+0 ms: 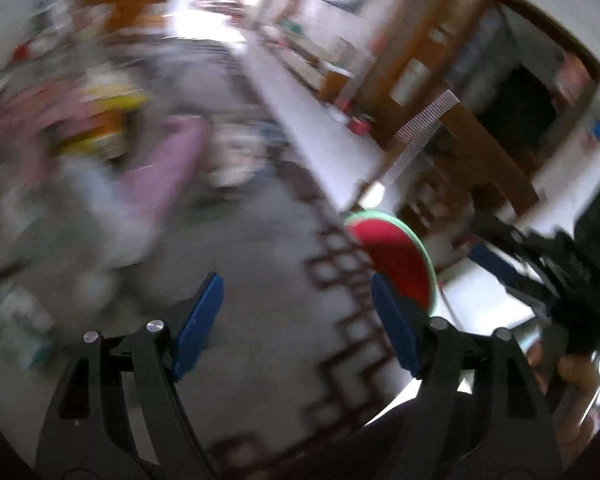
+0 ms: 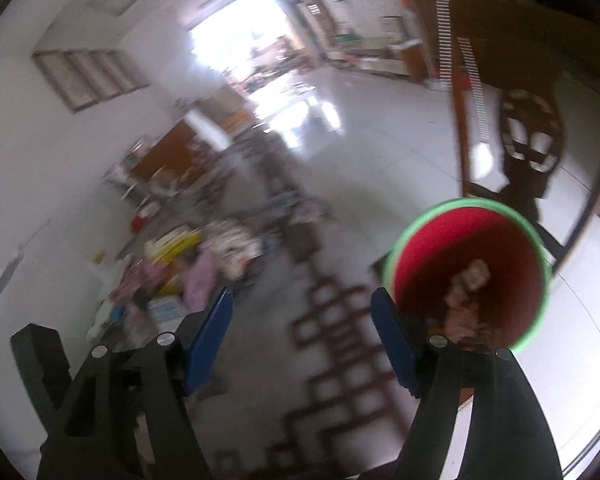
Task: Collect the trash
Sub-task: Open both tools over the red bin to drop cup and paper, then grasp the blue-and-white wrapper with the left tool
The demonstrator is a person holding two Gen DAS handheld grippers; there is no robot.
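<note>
My left gripper (image 1: pixel 296 312) and right gripper (image 2: pixel 302 322) both gape wide, pinching nothing; a red green-rimmed bin (image 2: pixel 500 240) holds crumpled scraps (image 2: pixel 466 296) beside my right

Daylight floods from blown-out doorway (image 2: pixel 236 36) | glare on floor (image 2: pixel 300 120) | heavy motion blur both views | fisheye bending, dark vignetted corners

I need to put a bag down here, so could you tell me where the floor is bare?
Bare grey rug lies ahead of both open claws, between the clutter pile and the rug's dark patterned border. Shiny white tile beyond that border is also free. The red bin crowds the right side.
</note>
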